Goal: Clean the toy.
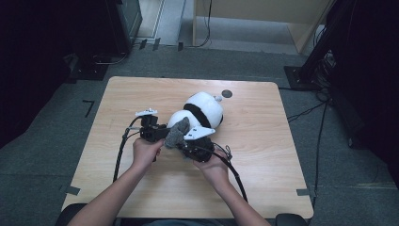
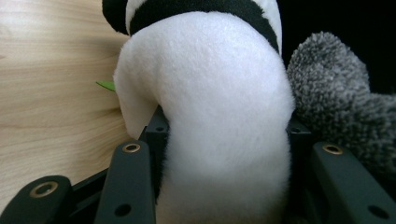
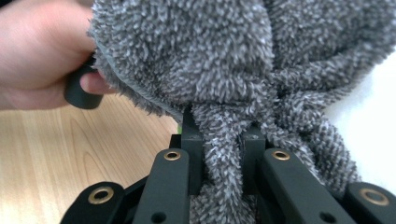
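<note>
1. Grey fleece cloth (image 3: 224,84) lies closest to the lens in the right gripper view, a twisted fold of it pinched between the nearly shut jaws of the right gripper (image 3: 223,140).
2. White plush fills the left gripper view: the left gripper (image 2: 224,140) clamps a limb or lower part of the panda toy (image 2: 210,107) at a middling width, both jaws pressed into the stuffing.
3. Seen from the high view, the panda toy (image 1: 200,109) lies near the middle of the wooden table (image 1: 263,160). The cloth (image 1: 178,134) is draped against the side of the panda toy nearest the person, and both grippers meet there.
4. A small dark round mark (image 1: 227,93) sits on the table just beyond the panda toy, and a green scrap (image 2: 106,85) peeks out beside it.
5. Risk: the right gripper holds only a thin fold, so a sharp tug could pull the fleece free before it is wrapped around or drawn over the panda toy.
6. Risk: the soft plush compresses easily, so the left grip may slide off and let the panda toy roll away across the table.
7. Risk: the two grippers work very close together and could knock or snag each other's cables.
</note>
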A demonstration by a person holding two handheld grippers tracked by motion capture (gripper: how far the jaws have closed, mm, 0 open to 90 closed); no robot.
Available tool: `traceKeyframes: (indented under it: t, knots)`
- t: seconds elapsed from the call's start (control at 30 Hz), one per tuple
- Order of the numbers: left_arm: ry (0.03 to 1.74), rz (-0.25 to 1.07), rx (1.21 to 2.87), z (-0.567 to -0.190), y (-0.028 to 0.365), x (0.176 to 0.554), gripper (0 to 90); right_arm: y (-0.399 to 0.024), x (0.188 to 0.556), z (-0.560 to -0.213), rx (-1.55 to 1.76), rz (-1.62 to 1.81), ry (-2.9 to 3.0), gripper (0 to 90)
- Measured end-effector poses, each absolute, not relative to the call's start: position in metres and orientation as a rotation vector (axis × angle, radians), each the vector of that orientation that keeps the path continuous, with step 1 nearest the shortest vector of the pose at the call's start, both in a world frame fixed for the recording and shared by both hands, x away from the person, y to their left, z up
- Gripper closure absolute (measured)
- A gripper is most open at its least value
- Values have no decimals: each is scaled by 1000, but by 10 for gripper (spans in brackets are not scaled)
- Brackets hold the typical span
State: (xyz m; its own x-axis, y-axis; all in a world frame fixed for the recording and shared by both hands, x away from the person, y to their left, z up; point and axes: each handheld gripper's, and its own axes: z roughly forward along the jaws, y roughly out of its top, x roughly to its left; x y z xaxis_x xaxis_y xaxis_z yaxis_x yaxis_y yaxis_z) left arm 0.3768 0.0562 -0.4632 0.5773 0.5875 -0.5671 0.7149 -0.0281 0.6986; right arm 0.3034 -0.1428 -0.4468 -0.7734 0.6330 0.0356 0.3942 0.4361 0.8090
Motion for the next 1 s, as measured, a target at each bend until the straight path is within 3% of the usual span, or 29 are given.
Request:
traceKeyframes:
  t: [0.43, 0.73, 1.0]
  knots:
    - [1084, -203, 1674, -456, 60, 380, 524, -127, 302, -471, 822, 1039, 2507, 803]
    - [1009, -98, 1784, -447, 56, 377, 530, -145, 313, -472, 868, 1033, 2503, 808]
    - [1026, -156, 1724, -448, 62, 380, 550, -161, 320, -470, 926, 989, 2517, 807]
